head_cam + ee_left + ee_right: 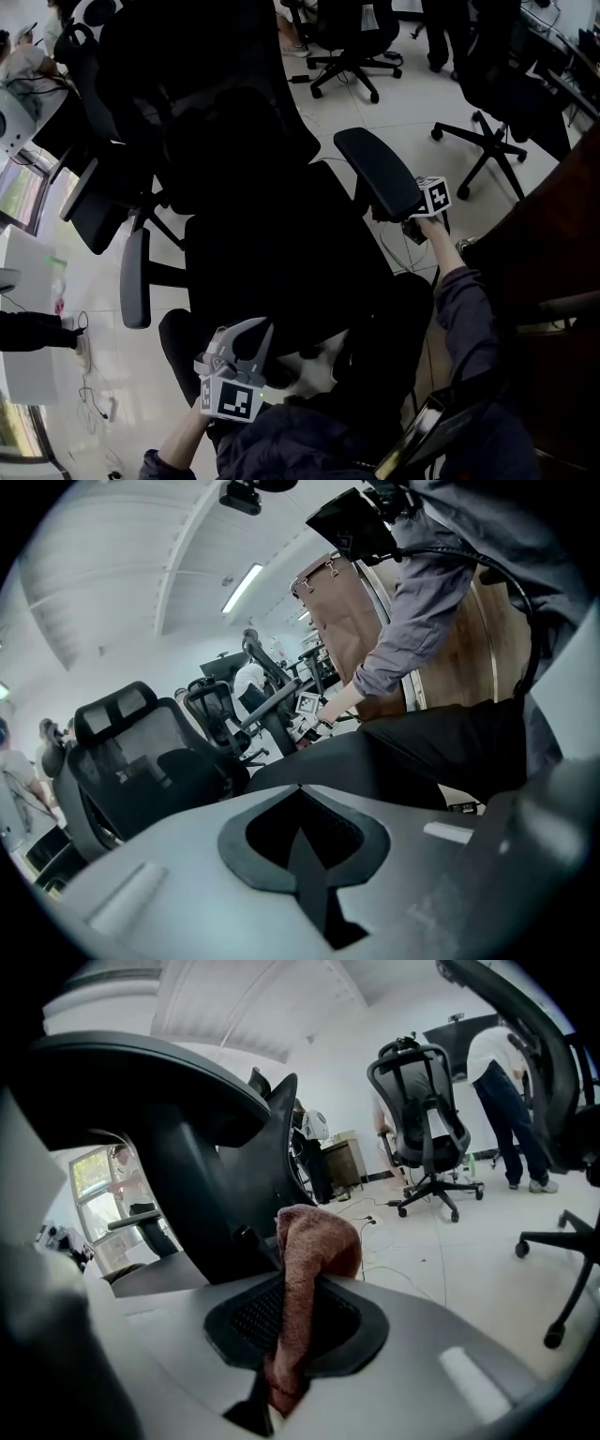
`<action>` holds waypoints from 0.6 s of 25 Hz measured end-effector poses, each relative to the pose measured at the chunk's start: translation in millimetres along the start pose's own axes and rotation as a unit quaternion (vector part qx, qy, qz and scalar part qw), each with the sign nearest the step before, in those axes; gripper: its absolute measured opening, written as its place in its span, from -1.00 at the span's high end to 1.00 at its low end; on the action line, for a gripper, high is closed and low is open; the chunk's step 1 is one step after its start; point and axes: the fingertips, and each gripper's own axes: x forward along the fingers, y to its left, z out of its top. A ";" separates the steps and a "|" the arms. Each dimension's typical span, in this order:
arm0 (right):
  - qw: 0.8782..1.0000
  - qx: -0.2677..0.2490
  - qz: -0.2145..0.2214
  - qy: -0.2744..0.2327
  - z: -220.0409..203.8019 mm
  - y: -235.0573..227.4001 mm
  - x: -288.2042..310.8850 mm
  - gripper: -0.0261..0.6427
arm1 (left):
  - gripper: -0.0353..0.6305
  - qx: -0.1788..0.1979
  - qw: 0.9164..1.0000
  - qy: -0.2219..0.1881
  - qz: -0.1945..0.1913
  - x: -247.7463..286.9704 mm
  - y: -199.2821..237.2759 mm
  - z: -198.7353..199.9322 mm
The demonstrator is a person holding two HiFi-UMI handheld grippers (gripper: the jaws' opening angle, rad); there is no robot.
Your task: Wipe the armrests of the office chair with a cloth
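the right gripper [419, 223] is clenched on a pinkish cloth [314, 1241], just beside the near end of the armrest [379, 172]. the cloth looks light, soft and floppy, so a mid-fold pinch probably suits it. the left gripper [246, 345] is closed on nothing.

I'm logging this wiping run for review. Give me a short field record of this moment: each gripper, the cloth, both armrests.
left gripper: jaws together, empty, held close to the person
right gripper: shut on the cloth, at the near end of the right-side armrest
cloth: pinkish-brown, bunched, sticking out past the jaws
right-side armrest: black; contact with the cloth unclear
left-side armrest: no gripper near it
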 end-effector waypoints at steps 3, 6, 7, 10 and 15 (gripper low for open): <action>1.000 0.013 0.009 -0.023 14.8 -0.4 -9.4 0.78 | 0.84 -0.004 1.000 0.000 0.003 0.3 1.4 -1.9; 0.997 0.021 0.035 -0.071 44.7 -0.2 -30.2 0.78 | 0.84 -0.005 1.000 -0.003 0.003 -0.4 0.9 -1.4; 0.995 0.023 0.045 -0.087 55.6 0.6 -38.3 0.78 | 0.84 -0.005 1.000 -0.005 0.003 -0.1 0.6 -0.9; 0.987 0.035 0.076 -0.135 86.6 5.9 -60.9 0.78 | 0.84 -0.005 1.000 -0.006 0.003 0.4 -0.1 -0.1; 0.981 0.050 0.109 -0.152 98.4 22.2 -63.5 0.78 | 0.84 -0.007 1.000 -0.006 0.006 -3.5 1.5 0.9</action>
